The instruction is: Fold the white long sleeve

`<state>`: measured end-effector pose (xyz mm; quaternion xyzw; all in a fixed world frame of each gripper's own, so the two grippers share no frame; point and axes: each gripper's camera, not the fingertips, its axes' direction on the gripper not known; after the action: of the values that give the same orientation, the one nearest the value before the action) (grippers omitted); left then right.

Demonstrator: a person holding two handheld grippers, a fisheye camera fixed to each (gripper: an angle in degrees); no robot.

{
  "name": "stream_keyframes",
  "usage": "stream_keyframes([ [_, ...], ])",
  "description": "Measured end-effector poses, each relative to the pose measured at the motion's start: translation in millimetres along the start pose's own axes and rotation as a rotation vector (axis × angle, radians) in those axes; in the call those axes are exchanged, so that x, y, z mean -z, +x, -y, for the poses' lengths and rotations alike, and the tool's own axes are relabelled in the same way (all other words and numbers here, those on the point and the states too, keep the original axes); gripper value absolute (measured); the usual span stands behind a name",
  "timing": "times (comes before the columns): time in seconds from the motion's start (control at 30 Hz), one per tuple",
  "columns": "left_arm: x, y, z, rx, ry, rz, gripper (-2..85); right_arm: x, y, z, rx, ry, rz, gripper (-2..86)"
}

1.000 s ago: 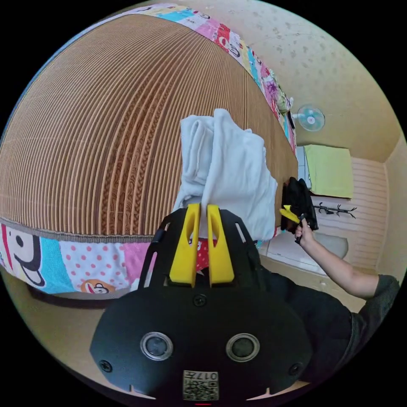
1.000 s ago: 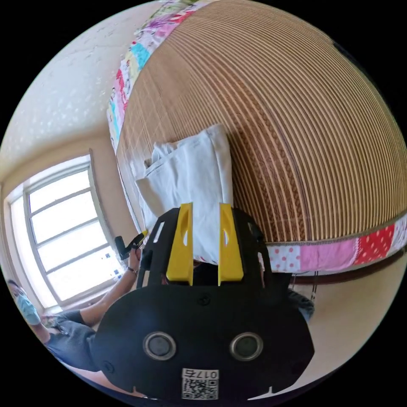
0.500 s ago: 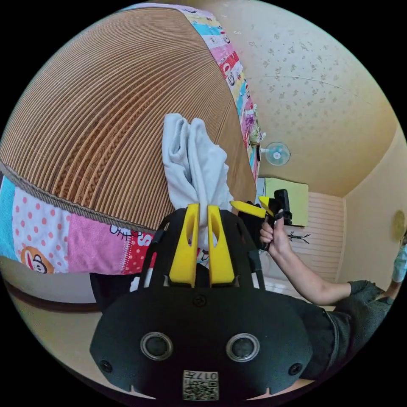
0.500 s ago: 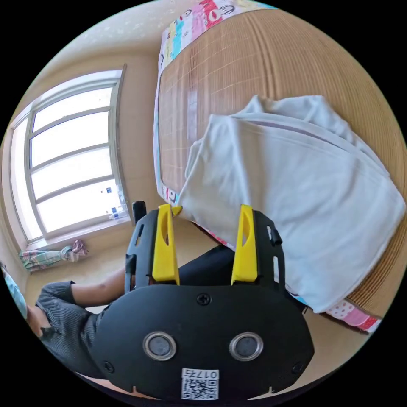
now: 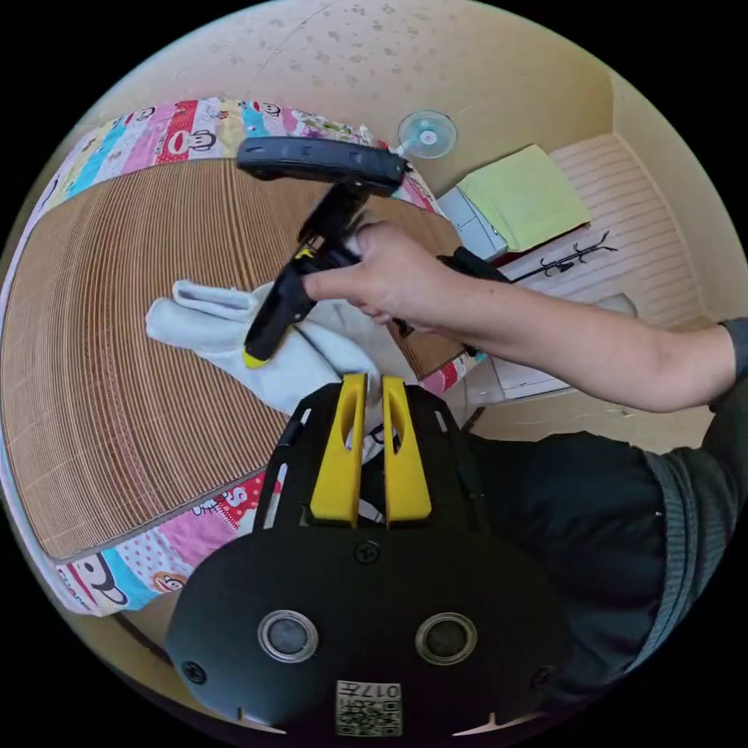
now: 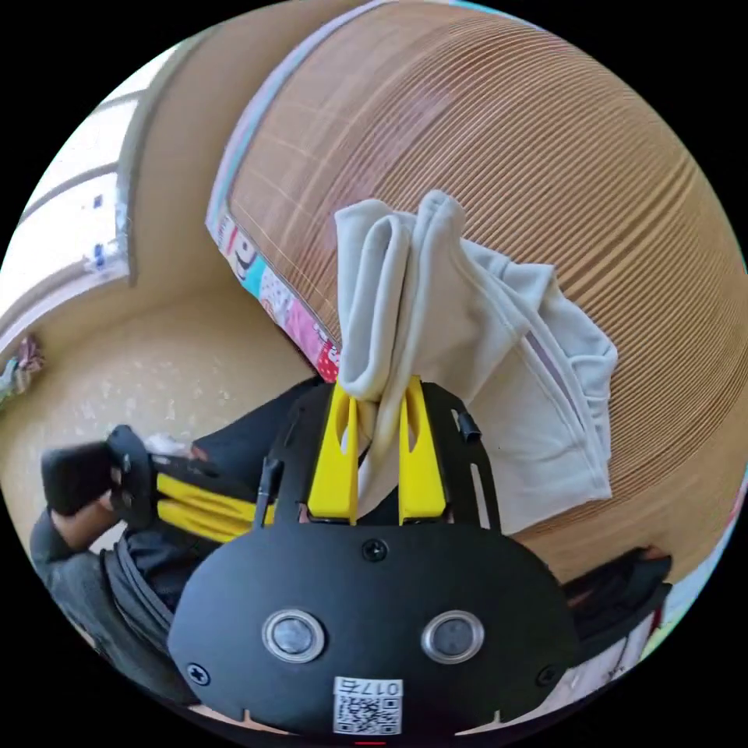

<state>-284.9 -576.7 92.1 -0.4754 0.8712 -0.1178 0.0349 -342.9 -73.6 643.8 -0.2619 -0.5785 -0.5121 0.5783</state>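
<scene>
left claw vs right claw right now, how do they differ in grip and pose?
Grip: the left claw has its jaws nearly together on a thin edge of the white long sleeve; the right claw pinches a thick folded bundle of the shirt with a wider gap.
Pose: the left claw sits near the mat's edge; the right claw reaches out over the woven mat, crossing above the garment.
Shared: yellow jaws, black bodies, both gripping the same shirt.

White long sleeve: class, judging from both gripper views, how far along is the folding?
Done: the white long sleeve is already doubled into a bundle of several layers on the woven mat. In hand: the right gripper pinches a folded edge, and the left gripper is closed on another part. Left: the layers look bunched and uneven, so it probably needs laying flat and squaring up.
</scene>
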Motion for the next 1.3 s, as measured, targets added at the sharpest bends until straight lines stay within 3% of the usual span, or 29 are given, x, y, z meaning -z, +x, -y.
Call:
stream_keyframes([
  [0.07, 10, 2, -4, -0.023, 0.041, -0.067, 7.5, 32, 56, -77, 0.021, 0.233, 0.214, 9.6],
  [0.2, -5, -22, -2, 0.059, -0.017, -0.139, 9.7, 32, 161, -213, -0.035, 0.515, 0.481, 10.0],
  [0.3, -39, -52, 9, 0.169, -0.101, -0.181, 12.5, -22, 259, -310, -0.392, 0.52, 0.594, 10.7],
  [0.37, -72, -74, 25, 0.235, -0.161, -0.203, 14.2, -75, 313, -384, -0.743, 0.474, 0.641, 11.5],
  [0.47, -123, -103, 47, 0.309, -0.278, -0.218, 18.3, -113, 333, -448, -0.875, 0.62, 0.787, 13.6],
  [0.6, -179, -129, 62, 0.379, -0.386, -0.256, 20.3, -143, 334, -477, -0.871, 0.754, 0.937, 16.2],
  [0.73, -252, -135, 52, 0.466, -0.647, -0.431, 13.2, -198, 330, -480, -0.884, 0.77, 1.175, 23.2],
  [0.83, -268, -116, 48, 0.494, -0.668, -0.538, 8.0, -228, 330, -470, -0.797, 0.807, 1.332, 27.4],
  [0.97, -266, -73, 51, 0.476, -0.625, -0.677, 6.7, -236, 347, -467, -0.707, 1.029, 1.469, 29.0],
  [1.1, -252, -49, 54, 0.467, -0.635, -0.653, 6.9, -221, 375, -463, -0.699, 1.133, 1.524, 20.5],
  [1.2, -221, -51, 57, 0.479, -0.531, -0.543, 12.0, -202, 391, -445, -0.686, 0.935, 1.501, 14.1],
  [1.27, -197, -78, 45, 0.685, -0.367, -0.534, 28.5, -187, 395, -433, -0.63, 0.883, 1.55, 14.1],
  [1.3, -193, -86, 40, 0.747, -0.328, -0.546, 28.8, -184, 395, -433, -0.633, 0.875, 1.554, 14.2],
])
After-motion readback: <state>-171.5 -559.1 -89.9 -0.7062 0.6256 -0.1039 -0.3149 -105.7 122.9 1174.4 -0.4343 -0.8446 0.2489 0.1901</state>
